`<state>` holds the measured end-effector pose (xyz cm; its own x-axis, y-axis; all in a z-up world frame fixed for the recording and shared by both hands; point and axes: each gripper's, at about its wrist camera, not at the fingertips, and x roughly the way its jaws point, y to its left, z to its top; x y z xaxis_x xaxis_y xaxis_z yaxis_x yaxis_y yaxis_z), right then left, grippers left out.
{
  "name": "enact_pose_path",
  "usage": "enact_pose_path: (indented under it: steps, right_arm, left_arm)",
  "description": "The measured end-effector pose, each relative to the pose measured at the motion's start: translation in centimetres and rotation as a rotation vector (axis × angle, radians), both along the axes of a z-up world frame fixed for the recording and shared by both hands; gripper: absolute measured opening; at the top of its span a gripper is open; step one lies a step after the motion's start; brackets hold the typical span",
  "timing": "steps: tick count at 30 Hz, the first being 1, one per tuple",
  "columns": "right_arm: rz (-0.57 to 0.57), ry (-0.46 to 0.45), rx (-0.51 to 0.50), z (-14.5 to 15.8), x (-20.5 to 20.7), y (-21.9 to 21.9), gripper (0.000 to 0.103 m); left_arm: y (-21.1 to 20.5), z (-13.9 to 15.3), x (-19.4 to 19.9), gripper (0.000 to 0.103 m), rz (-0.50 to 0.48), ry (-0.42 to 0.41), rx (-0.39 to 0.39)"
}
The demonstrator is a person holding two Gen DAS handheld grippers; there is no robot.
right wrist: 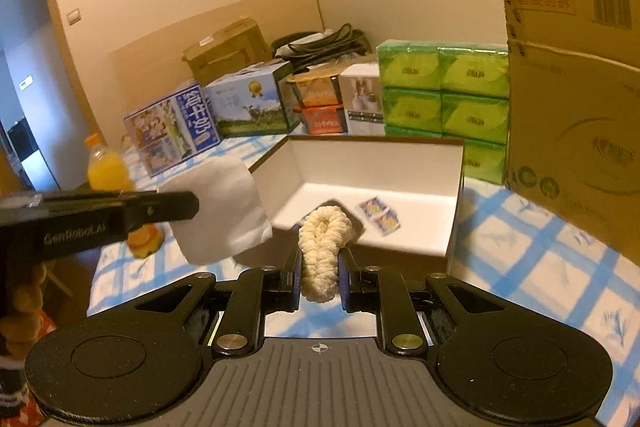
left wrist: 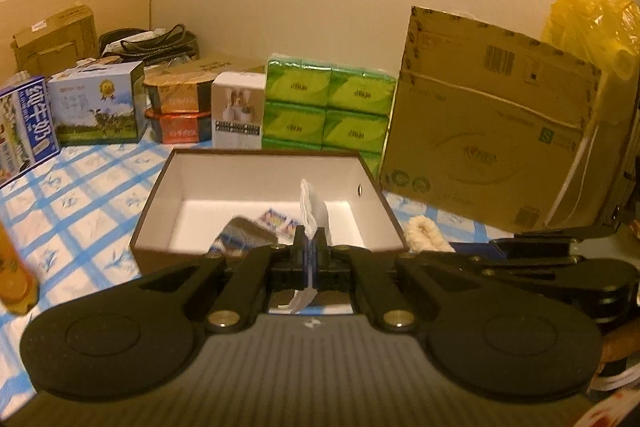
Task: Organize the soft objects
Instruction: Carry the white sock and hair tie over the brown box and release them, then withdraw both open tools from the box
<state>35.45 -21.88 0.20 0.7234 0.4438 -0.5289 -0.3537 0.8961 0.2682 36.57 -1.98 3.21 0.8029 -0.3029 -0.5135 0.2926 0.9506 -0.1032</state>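
An open brown box (left wrist: 256, 163) with a white inside stands on the blue-checked cloth; it also shows in the right wrist view (right wrist: 376, 163). Small printed packets (left wrist: 276, 219) and a patterned soft item (left wrist: 244, 235) lie in it. My left gripper (left wrist: 310, 247) is shut on a folded white cloth (left wrist: 312, 207), held over the box's near edge; the cloth shows in the right wrist view (right wrist: 224, 203). My right gripper (right wrist: 320, 267) is shut on a cream fluffy scrunchie (right wrist: 324, 239), just in front of the box; the scrunchie also shows in the left wrist view (left wrist: 424, 233).
Green tissue packs (left wrist: 328, 107), milk cartons (left wrist: 96, 103), a white carton (left wrist: 238, 111) and snack boxes (left wrist: 178, 115) line the back. A big cardboard box (left wrist: 488, 131) stands right, with a yellow bag (left wrist: 592, 27) behind. An orange juice bottle (right wrist: 108, 167) stands left.
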Motion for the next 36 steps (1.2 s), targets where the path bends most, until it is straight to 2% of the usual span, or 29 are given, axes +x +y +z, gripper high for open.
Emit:
enact_pose_path:
  steps: [7, 18, 21, 23, 24, 25, 27, 29, 31, 36]
  right_arm:
    - [-0.008, 0.059, -0.007, -0.3, 7.6, -1.0, 0.018]
    - [-0.011, 0.187, -0.081, -4.9, 17.2, -2.2, 0.019]
    - [-0.008, 0.192, -0.104, -5.9, 18.5, -2.3, 0.020]
    - [0.003, 0.195, -0.108, -6.4, 19.0, -2.3, 0.032]
    - [0.001, 0.197, -0.105, -6.6, 19.1, -2.5, 0.045]
    - [-0.003, 0.196, -0.106, -6.7, 19.2, -2.5, 0.051]
    - [0.000, 0.183, -0.103, -6.9, 19.2, -2.6, 0.051]
    - [-0.003, 0.184, -0.107, -7.0, 19.1, -2.9, 0.051]
    - [0.006, 0.186, -0.094, -6.9, 19.0, -3.0, 0.051]
    - [-0.004, 0.190, -0.074, -6.4, 18.0, -3.6, 0.051]
  left_arm:
    - [-2.1, -0.8, 6.7, 0.001, -0.021, 0.023, 0.013]
    - [-4.1, -5.3, 15.0, 0.001, -0.044, 0.121, 0.028]
    - [-4.6, -6.6, 16.4, 0.001, -0.047, 0.146, 0.029]
    - [-4.8, -7.4, 17.0, 0.004, -0.050, 0.162, 0.030]
    - [-4.8, -7.8, 17.4, 0.007, -0.039, 0.174, 0.030]
    - [-4.9, -8.2, 17.7, 0.013, -0.039, 0.185, 0.032]
    - [-5.0, -9.0, 18.0, 0.018, -0.033, 0.203, 0.044]
    - [-4.9, -9.4, 18.0, 0.019, -0.025, 0.215, 0.055]
    - [-4.6, -9.6, 17.8, 0.025, -0.019, 0.223, 0.053]
    - [-3.8, -9.1, 16.7, 0.028, -0.002, 0.235, 0.058]
